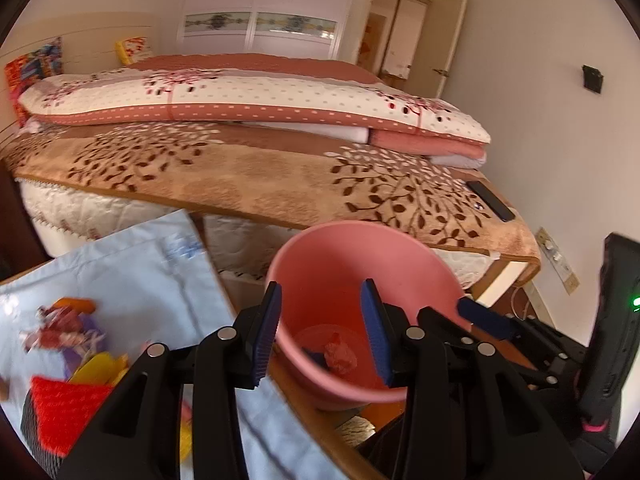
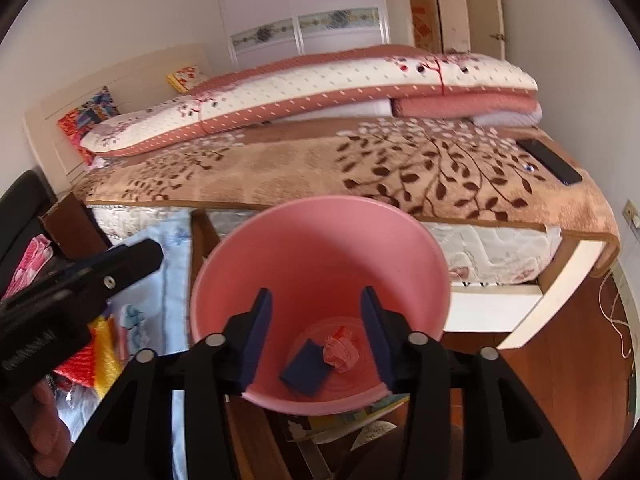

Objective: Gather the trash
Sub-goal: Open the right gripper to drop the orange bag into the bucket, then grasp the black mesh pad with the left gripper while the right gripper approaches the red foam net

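A pink bin (image 1: 316,268) (image 2: 320,240) stands just past the table edge, in front of the bed. At its bottom lie a crumpled pink paper (image 1: 340,354) (image 2: 340,350) and a dark blue square scrap (image 2: 306,370). My left gripper (image 1: 320,334) hangs open over the bin's left rim with nothing between its blue pads. My right gripper (image 2: 316,336) is open above the bin's mouth, also empty. One of the right gripper's pads (image 1: 484,318) shows at the bin's right side. Red, yellow and purple scraps (image 1: 64,332) (image 2: 92,356) lie on a light blue cloth (image 1: 140,272) to the left.
A bed with a brown leaf-pattern blanket (image 1: 260,176) (image 2: 320,160) and folded quilts fills the background; a black phone (image 1: 490,200) (image 2: 548,160) lies on its right corner. A black device with a green light (image 1: 616,320) stands at right. A cable (image 2: 616,320) runs over the wooden floor.
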The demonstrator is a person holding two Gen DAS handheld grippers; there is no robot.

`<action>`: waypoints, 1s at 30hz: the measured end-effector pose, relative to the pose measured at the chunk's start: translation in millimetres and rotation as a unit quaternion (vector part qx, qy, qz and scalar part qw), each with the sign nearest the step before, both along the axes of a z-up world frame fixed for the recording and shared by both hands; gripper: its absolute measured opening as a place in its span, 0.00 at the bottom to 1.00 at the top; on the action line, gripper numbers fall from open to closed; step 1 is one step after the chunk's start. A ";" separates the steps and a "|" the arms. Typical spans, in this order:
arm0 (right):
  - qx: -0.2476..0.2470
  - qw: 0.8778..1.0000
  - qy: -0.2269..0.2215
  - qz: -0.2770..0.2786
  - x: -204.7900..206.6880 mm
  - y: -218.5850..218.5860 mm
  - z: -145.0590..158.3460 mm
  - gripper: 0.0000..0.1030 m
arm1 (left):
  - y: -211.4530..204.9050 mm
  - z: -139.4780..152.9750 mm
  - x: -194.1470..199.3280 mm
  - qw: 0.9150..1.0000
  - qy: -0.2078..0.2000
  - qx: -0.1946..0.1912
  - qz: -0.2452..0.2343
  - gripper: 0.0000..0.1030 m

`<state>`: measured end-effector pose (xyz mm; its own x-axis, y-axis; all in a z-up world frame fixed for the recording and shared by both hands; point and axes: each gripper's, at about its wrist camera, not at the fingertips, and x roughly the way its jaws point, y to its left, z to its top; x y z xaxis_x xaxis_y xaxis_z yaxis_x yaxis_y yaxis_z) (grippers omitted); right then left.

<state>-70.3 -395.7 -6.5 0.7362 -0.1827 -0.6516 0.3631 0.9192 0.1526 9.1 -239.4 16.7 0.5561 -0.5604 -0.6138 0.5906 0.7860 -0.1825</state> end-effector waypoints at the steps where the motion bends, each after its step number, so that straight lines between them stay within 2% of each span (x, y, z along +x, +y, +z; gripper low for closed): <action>1: 0.000 1.000 -0.005 0.006 -1.3 4.8 1.7 0.47 | 5.0 -0.4 -1.8 1.000 -0.002 0.001 0.007 0.40; 10: -0.003 0.998 -0.021 0.064 -8.1 55.9 8.1 0.49 | 69.1 -6.3 -23.1 0.997 -0.010 0.019 0.075 0.40; 14: 0.004 0.995 -0.027 0.093 -10.5 79.0 6.4 0.49 | 103.4 -4.5 -31.5 0.994 -0.016 0.010 0.106 0.40; 20: 0.008 0.990 -0.028 0.136 -17.0 115.5 2.6 0.49 | 146.7 -12.5 -45.2 0.989 0.007 -0.003 0.150 0.40; 27: 0.009 0.985 -0.017 0.174 -20.7 142.6 -1.9 0.49 | 170.3 -15.6 -64.7 0.986 0.012 -0.010 0.167 0.40; 30: 0.013 0.982 -0.009 0.186 -23.8 151.9 -5.4 0.49 | 173.2 -17.8 -72.1 0.985 0.014 -0.002 0.172 0.40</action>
<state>-94.1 -243.8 -11.9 0.7605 0.1171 -0.6387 0.0002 0.9836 0.1805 -63.0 -66.2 -1.1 0.6962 -0.3445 -0.6298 0.2838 0.9379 -0.1994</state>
